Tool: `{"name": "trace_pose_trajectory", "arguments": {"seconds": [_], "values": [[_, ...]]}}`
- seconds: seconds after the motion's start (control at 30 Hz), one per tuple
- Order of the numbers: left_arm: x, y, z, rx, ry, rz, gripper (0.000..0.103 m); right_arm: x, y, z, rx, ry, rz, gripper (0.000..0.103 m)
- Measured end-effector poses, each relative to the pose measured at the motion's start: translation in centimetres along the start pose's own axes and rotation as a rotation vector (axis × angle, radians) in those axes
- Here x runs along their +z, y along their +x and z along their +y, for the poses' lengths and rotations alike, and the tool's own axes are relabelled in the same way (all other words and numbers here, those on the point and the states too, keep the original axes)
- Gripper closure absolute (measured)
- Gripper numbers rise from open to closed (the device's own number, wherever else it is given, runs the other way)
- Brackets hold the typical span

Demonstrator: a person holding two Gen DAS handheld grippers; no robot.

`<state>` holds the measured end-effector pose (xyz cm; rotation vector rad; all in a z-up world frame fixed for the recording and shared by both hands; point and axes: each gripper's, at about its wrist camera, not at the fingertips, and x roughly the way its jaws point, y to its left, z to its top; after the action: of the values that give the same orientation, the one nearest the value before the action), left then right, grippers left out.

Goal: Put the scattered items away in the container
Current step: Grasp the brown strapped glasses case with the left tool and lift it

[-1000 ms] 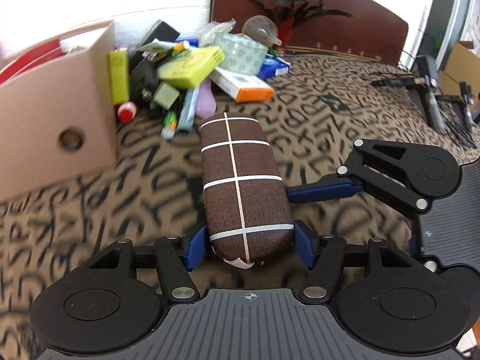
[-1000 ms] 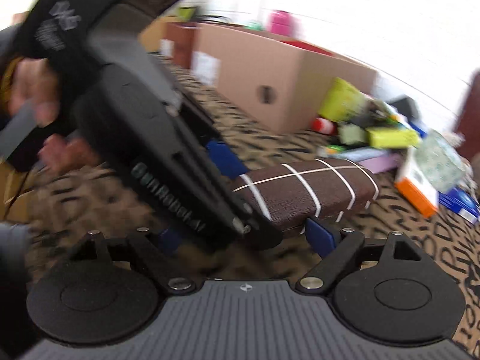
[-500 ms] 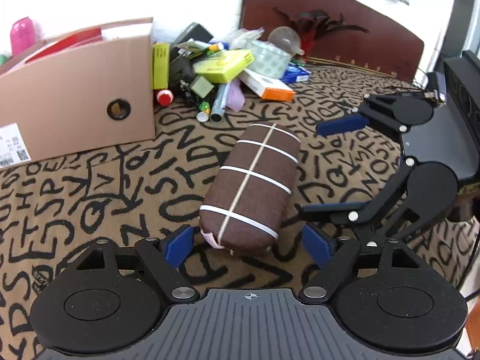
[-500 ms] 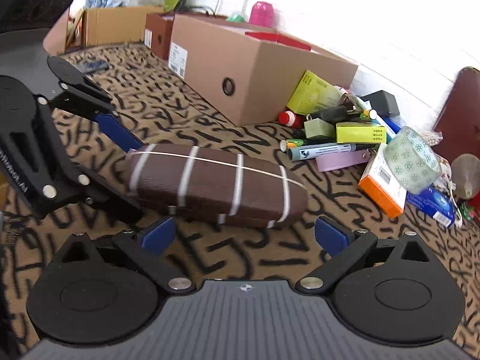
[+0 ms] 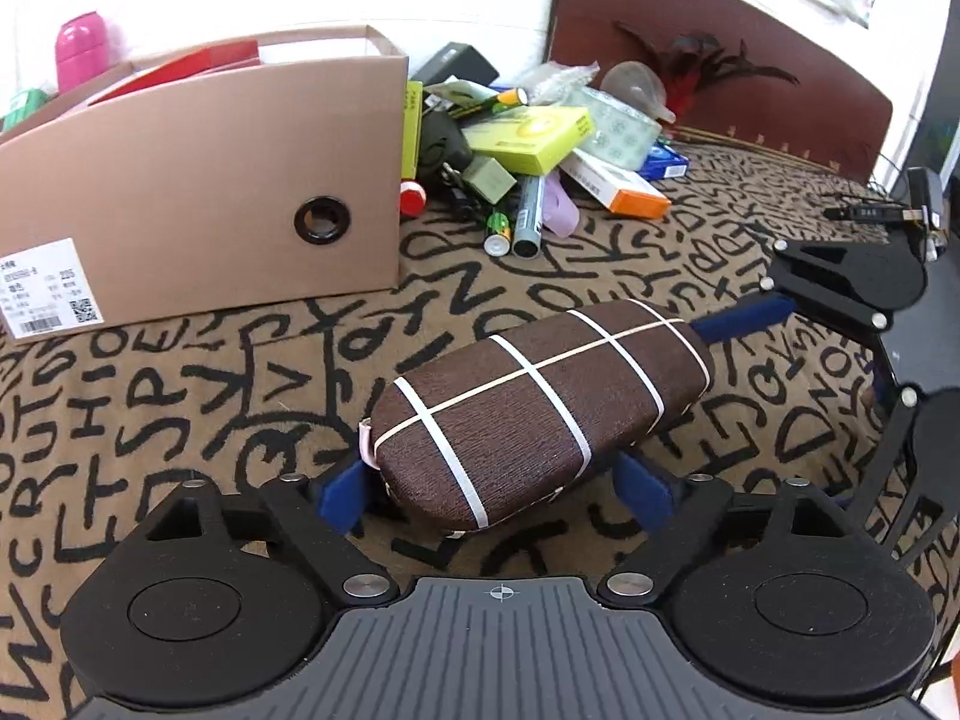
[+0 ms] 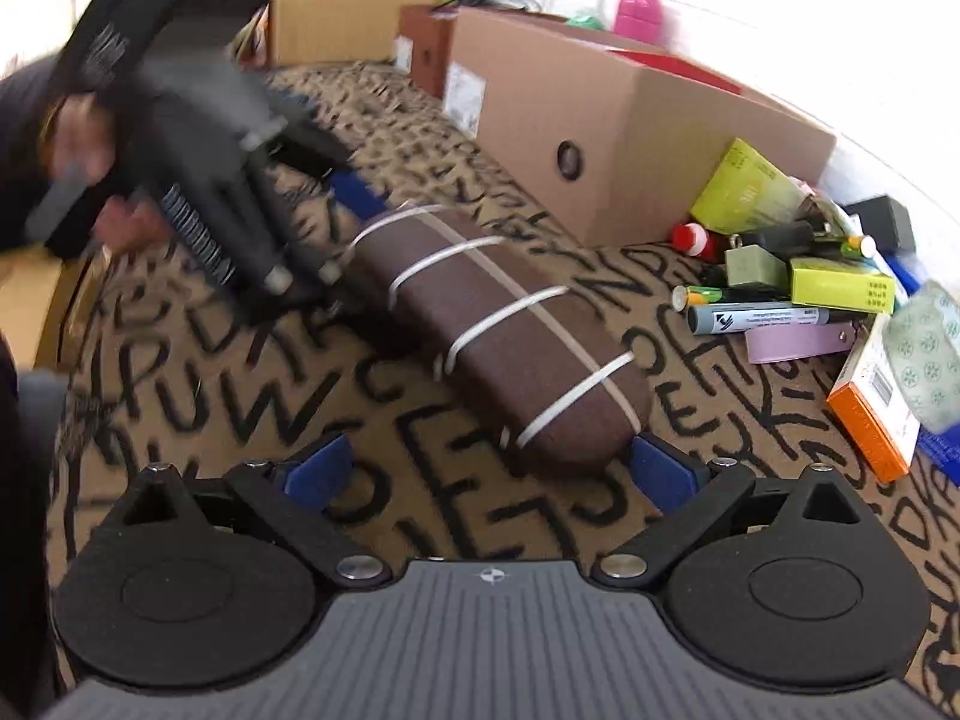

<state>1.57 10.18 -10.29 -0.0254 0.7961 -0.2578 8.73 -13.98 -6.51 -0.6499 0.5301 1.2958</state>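
Note:
A brown glasses case with white grid lines (image 5: 540, 408) lies on the letter-patterned cloth (image 5: 180, 396). My left gripper (image 5: 498, 489) is open, its blue pads either side of the case's near end. My right gripper (image 6: 489, 471) is open at the case's (image 6: 498, 348) other end; its right pad touches or nearly touches the case. The right gripper's fingers show in the left wrist view (image 5: 744, 321). The cardboard box (image 5: 198, 192) stands behind the case, open at the top. A pile of scattered items (image 5: 528, 144) lies right of the box.
A yellow-green carton (image 6: 840, 285), a marker (image 6: 762, 318), a battery (image 5: 498, 228) and an orange-white box (image 5: 618, 186) are in the pile. A dark wooden headboard (image 5: 720, 54) stands behind. More cardboard boxes (image 6: 336, 30) stand at the far left.
The left gripper let go of the case, which now lies on the cloth. The case has turned, and both open grippers have shifted around its ends.

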Motion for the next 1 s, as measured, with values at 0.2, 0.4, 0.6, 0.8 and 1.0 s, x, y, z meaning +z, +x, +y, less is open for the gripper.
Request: {"name": "trace_pose_trajectory", "arguments": {"seconds": [0.2, 0.4, 0.6, 0.8, 1.0], "values": [[0.2, 0.2, 0.1, -0.01, -0.001, -0.004, 0.013, 0.3, 1.1, -1.6, -0.058, 0.169, -0.013, 0.005], [0.1, 0.0, 0.9, -0.025, 0.008, -0.002, 0.016, 0.9, 1.3, -1.5, -0.081, 0.168, -0.023, 0.02], [0.3, 0.7, 0.4, -0.02, 0.04, -0.018, 0.015, 1.5, 2.0, -2.0, -0.071, 0.101, -0.027, 0.014], [0.3, 0.6, 0.0, 0.002, 0.058, -0.013, 0.016, 1.9, 2.1, -1.2, -0.126, 0.134, -0.023, 0.016], [0.0, -0.8, -0.7, -0.003, 0.069, -0.029, 0.016, 2.2, 0.8, 0.4, -0.169, 0.109, -0.016, 0.016]]}}
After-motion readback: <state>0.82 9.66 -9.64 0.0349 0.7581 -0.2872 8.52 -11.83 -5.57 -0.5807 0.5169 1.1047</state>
